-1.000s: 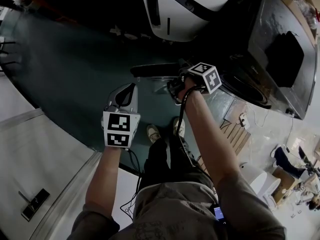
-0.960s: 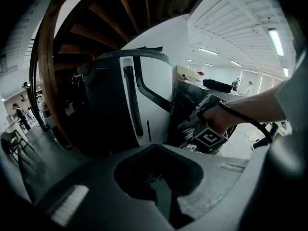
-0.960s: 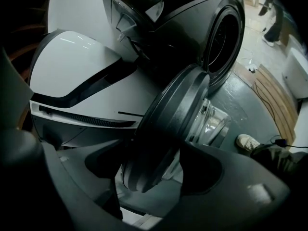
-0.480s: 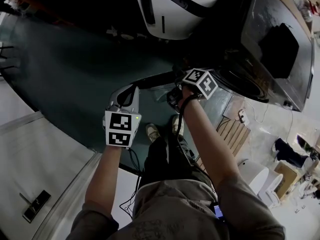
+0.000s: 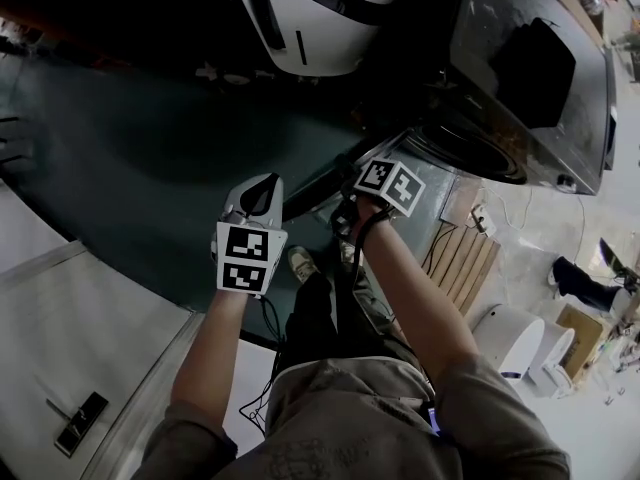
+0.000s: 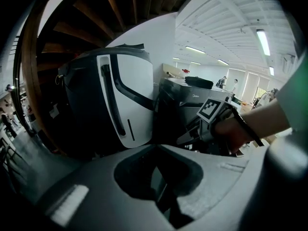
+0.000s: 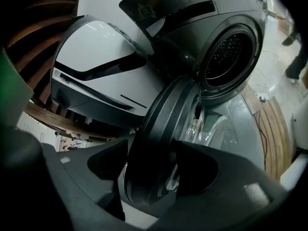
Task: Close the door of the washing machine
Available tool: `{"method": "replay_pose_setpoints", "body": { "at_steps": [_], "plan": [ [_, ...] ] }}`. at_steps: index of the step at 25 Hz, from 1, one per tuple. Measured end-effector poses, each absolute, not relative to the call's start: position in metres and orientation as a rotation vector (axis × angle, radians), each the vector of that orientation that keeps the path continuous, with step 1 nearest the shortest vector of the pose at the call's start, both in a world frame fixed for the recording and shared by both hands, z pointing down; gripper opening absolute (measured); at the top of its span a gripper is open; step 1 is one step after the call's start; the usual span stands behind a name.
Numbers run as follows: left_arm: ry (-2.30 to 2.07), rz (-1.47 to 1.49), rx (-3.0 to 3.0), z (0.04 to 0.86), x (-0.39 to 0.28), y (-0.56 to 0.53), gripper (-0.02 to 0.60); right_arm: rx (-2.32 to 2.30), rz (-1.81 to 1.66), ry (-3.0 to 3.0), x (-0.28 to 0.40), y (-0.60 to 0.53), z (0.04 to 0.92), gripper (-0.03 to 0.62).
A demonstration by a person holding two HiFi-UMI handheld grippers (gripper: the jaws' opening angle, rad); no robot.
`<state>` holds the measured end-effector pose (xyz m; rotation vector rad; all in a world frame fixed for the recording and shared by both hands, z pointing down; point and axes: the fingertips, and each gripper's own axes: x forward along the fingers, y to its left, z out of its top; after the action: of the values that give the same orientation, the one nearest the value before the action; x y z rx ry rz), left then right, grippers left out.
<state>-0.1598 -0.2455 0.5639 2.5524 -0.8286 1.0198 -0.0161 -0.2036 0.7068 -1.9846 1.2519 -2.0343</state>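
Observation:
The dark washing machine (image 5: 530,78) stands at the upper right with its round drum opening (image 5: 470,153) uncovered. Its round dark door (image 7: 163,129) hangs partly open, edge-on to me, hinged beside the drum opening (image 7: 228,57). My right gripper (image 7: 154,172) has its jaws either side of the door's rim and is shut on it; in the head view it (image 5: 345,208) sits just left of the machine's front. My left gripper (image 5: 255,196) hovers over the floor to the left, shut and holding nothing (image 6: 156,177).
A white and black appliance (image 5: 320,18) stands right next to the washing machine's left side. A wooden pallet (image 5: 465,263) and a white round bin (image 5: 515,343) lie to the right. The person's feet (image 5: 300,263) stand on the dark green floor (image 5: 130,168).
My right gripper has moved with the door toward the washing machine's front, so the door has swung closer to the drum opening. The left gripper has stayed roughly in place.

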Motion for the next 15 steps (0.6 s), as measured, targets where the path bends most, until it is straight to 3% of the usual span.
{"method": "replay_pose_setpoints", "body": {
  "at_steps": [15],
  "plan": [
    [-0.597, 1.085, 2.586, 0.574, -0.111, -0.169, 0.0, -2.026, -2.043, 1.325, 0.016, -0.119, 0.701, 0.282]
  ]
}}
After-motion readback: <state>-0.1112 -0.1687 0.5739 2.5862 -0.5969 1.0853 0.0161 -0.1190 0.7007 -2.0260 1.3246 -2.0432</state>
